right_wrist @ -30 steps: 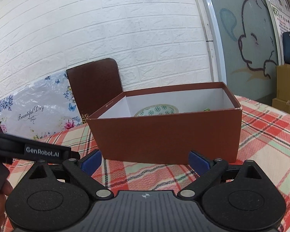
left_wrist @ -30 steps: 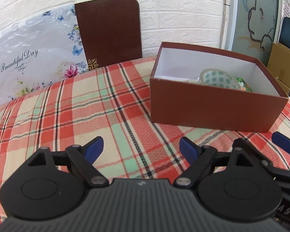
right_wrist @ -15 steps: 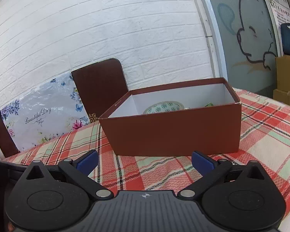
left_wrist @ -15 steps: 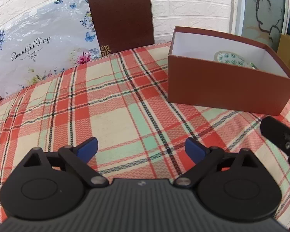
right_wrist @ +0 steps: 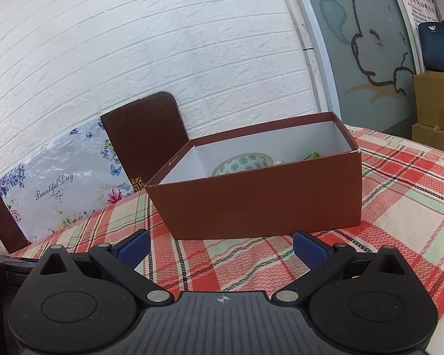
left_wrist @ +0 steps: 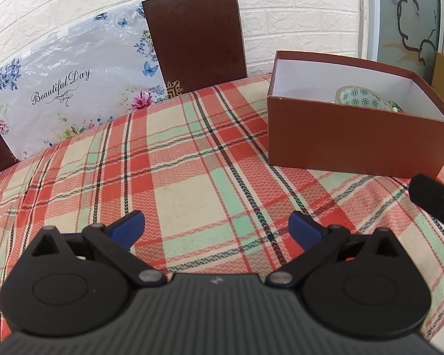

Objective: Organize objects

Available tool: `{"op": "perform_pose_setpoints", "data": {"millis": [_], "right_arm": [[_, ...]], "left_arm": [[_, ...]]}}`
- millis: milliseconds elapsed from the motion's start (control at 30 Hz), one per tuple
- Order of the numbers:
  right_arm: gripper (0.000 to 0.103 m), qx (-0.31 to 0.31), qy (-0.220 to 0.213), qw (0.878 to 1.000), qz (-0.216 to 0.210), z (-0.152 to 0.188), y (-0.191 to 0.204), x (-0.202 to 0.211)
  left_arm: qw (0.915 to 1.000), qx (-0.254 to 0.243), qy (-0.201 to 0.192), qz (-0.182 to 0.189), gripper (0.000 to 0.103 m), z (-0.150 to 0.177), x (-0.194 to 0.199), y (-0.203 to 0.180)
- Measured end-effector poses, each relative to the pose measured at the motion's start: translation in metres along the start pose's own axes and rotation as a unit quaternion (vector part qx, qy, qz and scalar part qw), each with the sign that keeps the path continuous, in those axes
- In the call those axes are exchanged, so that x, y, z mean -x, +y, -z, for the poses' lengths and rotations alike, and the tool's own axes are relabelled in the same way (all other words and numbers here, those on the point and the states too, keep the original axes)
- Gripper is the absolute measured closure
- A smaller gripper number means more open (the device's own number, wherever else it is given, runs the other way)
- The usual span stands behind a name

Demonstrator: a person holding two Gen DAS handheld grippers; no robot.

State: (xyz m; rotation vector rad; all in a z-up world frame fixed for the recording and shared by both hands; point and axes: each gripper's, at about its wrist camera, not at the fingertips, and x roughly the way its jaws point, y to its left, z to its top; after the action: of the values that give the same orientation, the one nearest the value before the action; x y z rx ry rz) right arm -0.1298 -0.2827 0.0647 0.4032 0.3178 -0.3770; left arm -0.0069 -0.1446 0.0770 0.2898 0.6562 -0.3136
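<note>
Blue pads tip the two black fingers of each gripper, and both grippers hang low over the plaid tablecloth (left_wrist: 192, 183). The left gripper (left_wrist: 217, 227) tilts down toward the cloth; its jaws are opening, already very wide, and between them is only bare cloth. The right gripper (right_wrist: 221, 246) points more level, toward the long side of the brown box (right_wrist: 260, 204). Its jaws stand wide apart and nothing is between them either.

From the left wrist view the brown box stands ahead and to the right of the left gripper, well apart from its fingers. A black part of the right gripper shows at the right edge of this view, near the front corner of the box. From the right wrist view the box is straight ahead, near the fingertips but not touching them. The box is open on top, with white inner walls. Inside it lies a bowl with a green pattern (right_wrist: 243, 162), tilted, and beside the bowl a small green thing (right_wrist: 311, 155) that I cannot identify. Behind the table a brown chair back (left_wrist: 195, 41) and a flowered plastic bag (left_wrist: 65, 88) are in front of the white brick wall (right_wrist: 162, 47).
</note>
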Motion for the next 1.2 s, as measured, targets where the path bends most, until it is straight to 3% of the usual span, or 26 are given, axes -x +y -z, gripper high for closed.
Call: {"op": "perform_pose_setpoints", "data": {"millis": [267, 533, 733, 1200], "right_arm": [[0.001, 0.001, -0.001, 1.000, 0.002, -0.0001, -0.0009, -0.0005], [0.001, 0.002, 0.000, 1.000, 0.005, -0.0009, -0.0008, -0.0011], [0.001, 0.006, 0.005, 1.000, 0.003, -0.0017, 0.0004, -0.0044], [0.001, 0.001, 0.002, 1.000, 0.014, -0.0020, -0.0027, 0.0001]], "left_arm": [[0.9996, -0.027, -0.010, -0.004, 0.000, 0.0012, 0.0063, -0.0076], [0.9996, -0.022, -0.015, -0.005, 0.000, -0.0007, 0.0095, -0.0077], [0.9994, -0.022, -0.003, -0.024, 0.000, -0.0007, 0.0061, -0.0067], [0.9997, -0.021, 0.011, -0.010, 0.000, 0.0018, 0.0076, -0.0096]]}}
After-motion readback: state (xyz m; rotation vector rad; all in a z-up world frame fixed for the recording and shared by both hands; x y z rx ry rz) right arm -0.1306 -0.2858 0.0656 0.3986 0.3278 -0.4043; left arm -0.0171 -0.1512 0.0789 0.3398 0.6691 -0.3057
